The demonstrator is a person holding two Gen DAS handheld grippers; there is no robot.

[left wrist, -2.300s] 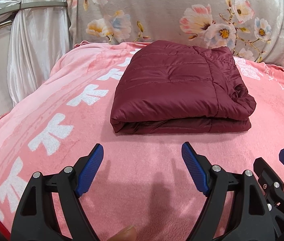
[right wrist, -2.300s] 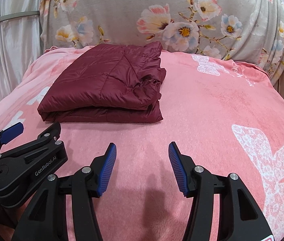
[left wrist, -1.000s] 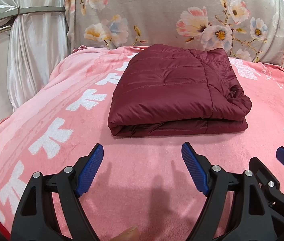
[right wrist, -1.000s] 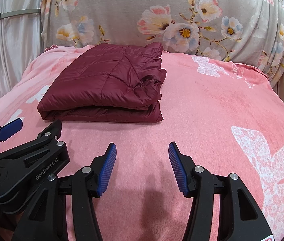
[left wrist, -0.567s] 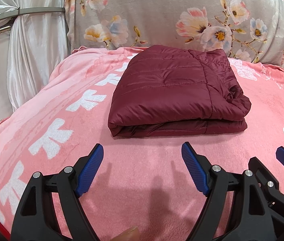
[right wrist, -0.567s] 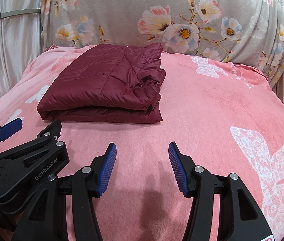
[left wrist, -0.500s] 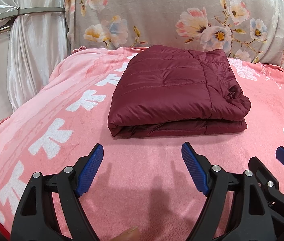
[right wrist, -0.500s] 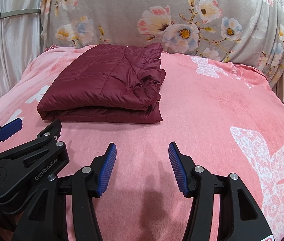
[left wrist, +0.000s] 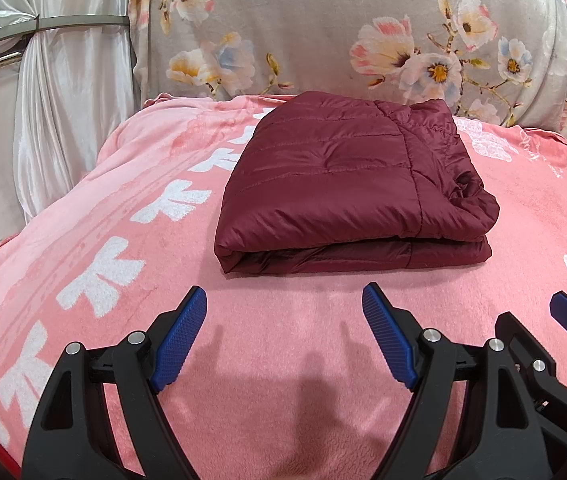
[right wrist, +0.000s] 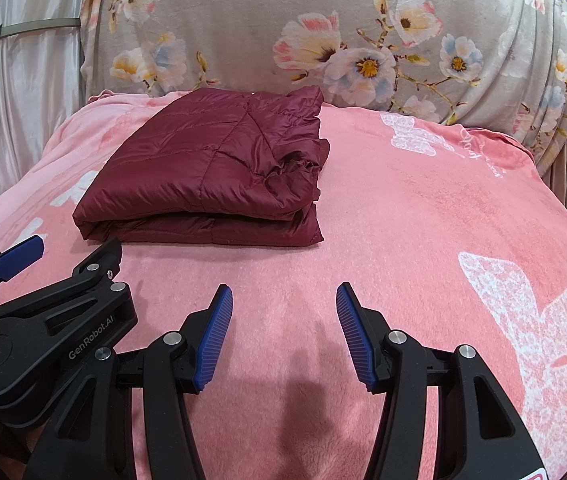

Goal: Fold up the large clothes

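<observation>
apparently done, the maroon puffer jacket (left wrist: 347, 184) lies folded in a compact stack on the pink blanket (left wrist: 283, 360), while the left gripper (left wrist: 283, 336) and right gripper (right wrist: 283, 332) hover near it, fingers spread and empty, since nothing seems left to grasp.

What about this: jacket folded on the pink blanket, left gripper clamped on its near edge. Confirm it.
Not quite. The jacket is folded on the pink blanket, but the left gripper holds nothing: the left wrist view shows its jaws open, short of the near edge.
</observation>
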